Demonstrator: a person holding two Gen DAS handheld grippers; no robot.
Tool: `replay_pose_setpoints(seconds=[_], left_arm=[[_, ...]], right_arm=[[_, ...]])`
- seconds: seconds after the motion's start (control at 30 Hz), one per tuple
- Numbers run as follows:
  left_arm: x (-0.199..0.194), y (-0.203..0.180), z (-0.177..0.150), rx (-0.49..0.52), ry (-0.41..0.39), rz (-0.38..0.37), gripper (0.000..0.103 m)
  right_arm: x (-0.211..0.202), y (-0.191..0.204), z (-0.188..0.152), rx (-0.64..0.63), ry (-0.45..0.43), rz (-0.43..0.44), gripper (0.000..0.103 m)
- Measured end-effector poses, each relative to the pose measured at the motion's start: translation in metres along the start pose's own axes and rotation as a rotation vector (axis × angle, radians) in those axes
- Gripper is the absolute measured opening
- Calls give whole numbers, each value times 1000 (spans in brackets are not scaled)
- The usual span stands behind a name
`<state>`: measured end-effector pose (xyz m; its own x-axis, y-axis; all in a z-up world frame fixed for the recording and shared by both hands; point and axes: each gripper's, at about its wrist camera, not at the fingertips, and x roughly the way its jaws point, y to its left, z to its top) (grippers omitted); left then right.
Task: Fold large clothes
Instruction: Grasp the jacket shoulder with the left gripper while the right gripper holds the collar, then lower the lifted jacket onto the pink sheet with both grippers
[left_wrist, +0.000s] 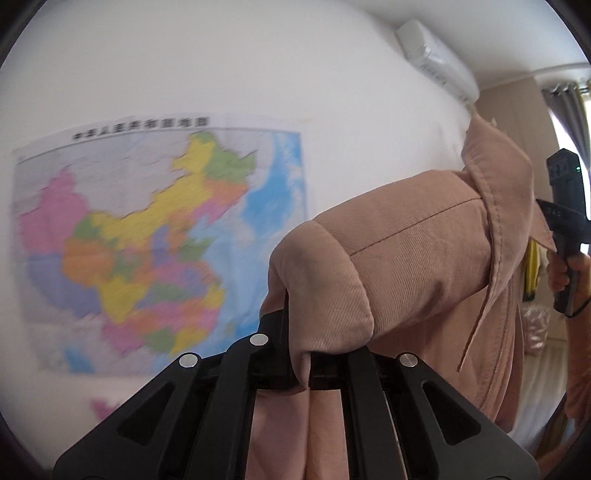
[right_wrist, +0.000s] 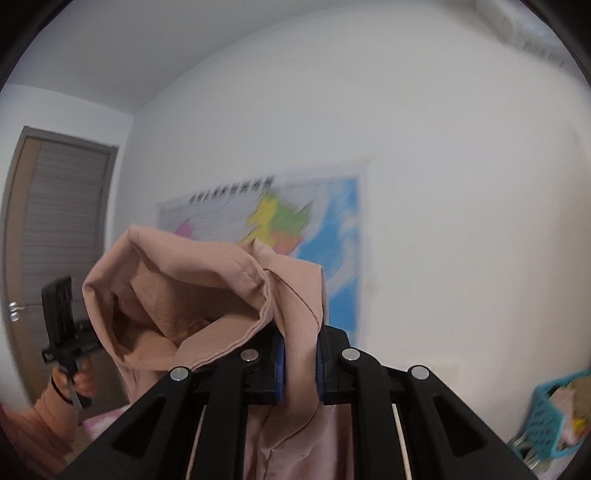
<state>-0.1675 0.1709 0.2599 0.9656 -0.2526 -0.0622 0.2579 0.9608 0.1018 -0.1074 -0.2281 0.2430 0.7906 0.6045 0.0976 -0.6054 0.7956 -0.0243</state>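
A large dusty-pink jacket (left_wrist: 413, 266) hangs in the air between both grippers. In the left wrist view my left gripper (left_wrist: 304, 365) is shut on a fold at one shoulder, with the collar (left_wrist: 498, 177) standing up to the right. In the right wrist view my right gripper (right_wrist: 299, 363) is shut on a strip of the same pink jacket (right_wrist: 192, 295), pinched between blue pads (right_wrist: 279, 363); the lining gapes open to the left. Each view shows the other gripper far off: right gripper (left_wrist: 565, 221), left gripper (right_wrist: 64, 332), held in a hand.
A coloured wall map (left_wrist: 147, 236) hangs on the white wall ahead. An air conditioner (left_wrist: 436, 55) sits high on the wall, with curtains (left_wrist: 569, 114) at the right. A wooden door (right_wrist: 59, 236) stands at the left and a turquoise basket (right_wrist: 550, 413) holds clothes at lower right.
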Motion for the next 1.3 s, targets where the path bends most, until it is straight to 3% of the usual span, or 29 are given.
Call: replay_pose_setpoints(seconds=[0.07, 0.2, 0.33, 0.43, 0.5, 0.57, 0.67, 0.77, 0.83, 0.9, 1.07, 1.13, 1.17, 1.2, 1.23, 1.3], left_arm=[[-30, 4, -6, 5, 31, 40, 4], [-67, 9, -7, 26, 43, 98, 4], [-61, 25, 2, 25, 76, 151, 4], [-21, 62, -2, -73, 166, 176, 4], [22, 95, -20, -154, 261, 209, 4], [71, 124, -51, -202, 375, 265, 5], [155, 167, -127, -250, 589, 352, 5], [219, 199, -212, -307, 781, 403, 4], [242, 218, -251, -361, 851, 410, 4], [255, 231, -270, -394, 873, 402, 4], [262, 255, -280, -408, 881, 381, 5], [261, 260, -279, -402, 868, 347, 15], [259, 257, -279, -397, 865, 328, 27], [259, 257, -278, -389, 863, 311, 59], [258, 253, -277, -378, 859, 319, 76], [261, 250, -281, -357, 859, 269, 80]], right_arm=[[4, 13, -11, 3, 42, 60, 12], [-3, 42, -15, -22, 40, 134, 12], [27, 47, -5, 1, 39, 149, 13], [96, 32, -14, 73, 122, 135, 14], [157, 19, -32, 114, 231, 131, 14], [235, 3, -72, 179, 379, 103, 15], [321, -9, -143, 234, 576, 59, 15], [397, -18, -241, 287, 807, -23, 15], [422, -20, -278, 292, 871, -72, 15], [436, -23, -303, 308, 891, -76, 15], [447, -31, -301, 331, 887, -53, 15], [441, -39, -296, 367, 864, -29, 15], [446, -45, -296, 376, 857, -28, 16], [448, -48, -296, 376, 847, -36, 17], [452, -51, -301, 370, 850, -49, 18], [461, -57, -314, 365, 894, -60, 27]])
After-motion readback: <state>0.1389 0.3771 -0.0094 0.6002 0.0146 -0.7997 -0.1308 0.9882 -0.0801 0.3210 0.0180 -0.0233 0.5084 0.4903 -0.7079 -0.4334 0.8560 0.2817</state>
